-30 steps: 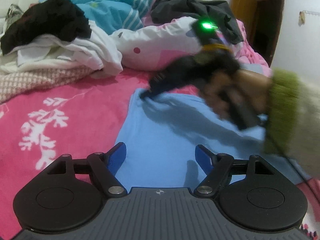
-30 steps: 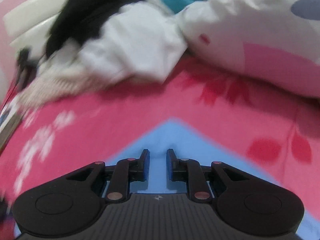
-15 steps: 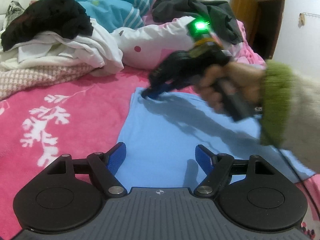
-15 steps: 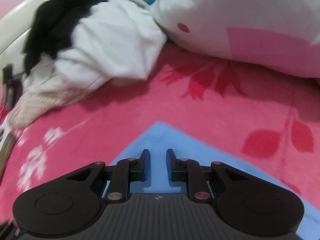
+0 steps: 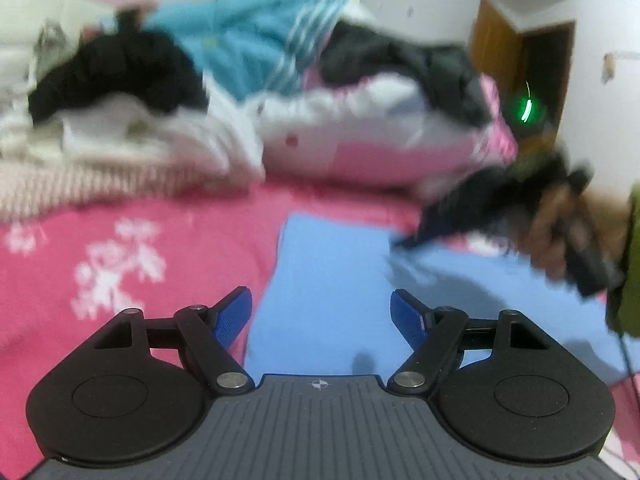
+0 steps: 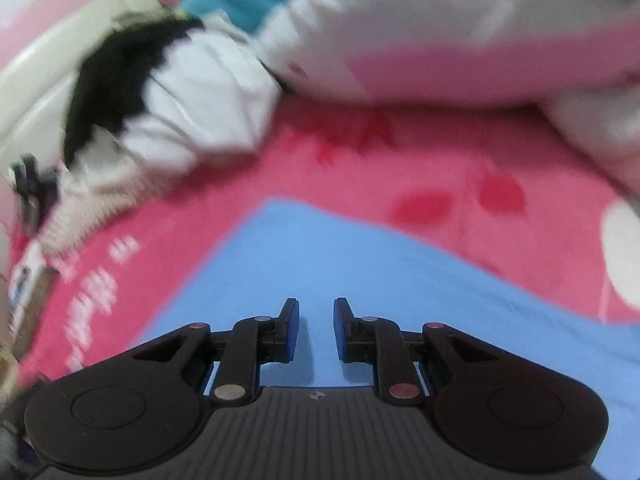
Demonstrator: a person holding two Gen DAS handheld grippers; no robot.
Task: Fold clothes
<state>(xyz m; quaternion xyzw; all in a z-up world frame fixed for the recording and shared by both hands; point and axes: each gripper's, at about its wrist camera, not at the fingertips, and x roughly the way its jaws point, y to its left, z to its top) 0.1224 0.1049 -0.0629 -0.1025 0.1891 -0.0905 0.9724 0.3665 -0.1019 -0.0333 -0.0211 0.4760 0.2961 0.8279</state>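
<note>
pink bed cover (image 5: 168, 216) carries the blue garment (image 5: 332, 280), lying flat near the clothes pile (image 5: 120, 120). for a clean fold, line up edges before pinching. left tongs (image 5: 321, 314) gape wide, empty; right tongs (image 6: 316, 330) stand narrow, holding nothing.

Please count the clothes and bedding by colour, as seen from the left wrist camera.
Light blue garment, lying flat: 1
Teal striped garment: 1
Black garment: 1
Dark grey garment: 1
White garment: 1
White and pink pillow: 1
Pink bedcover: 1
Total: 7
</note>
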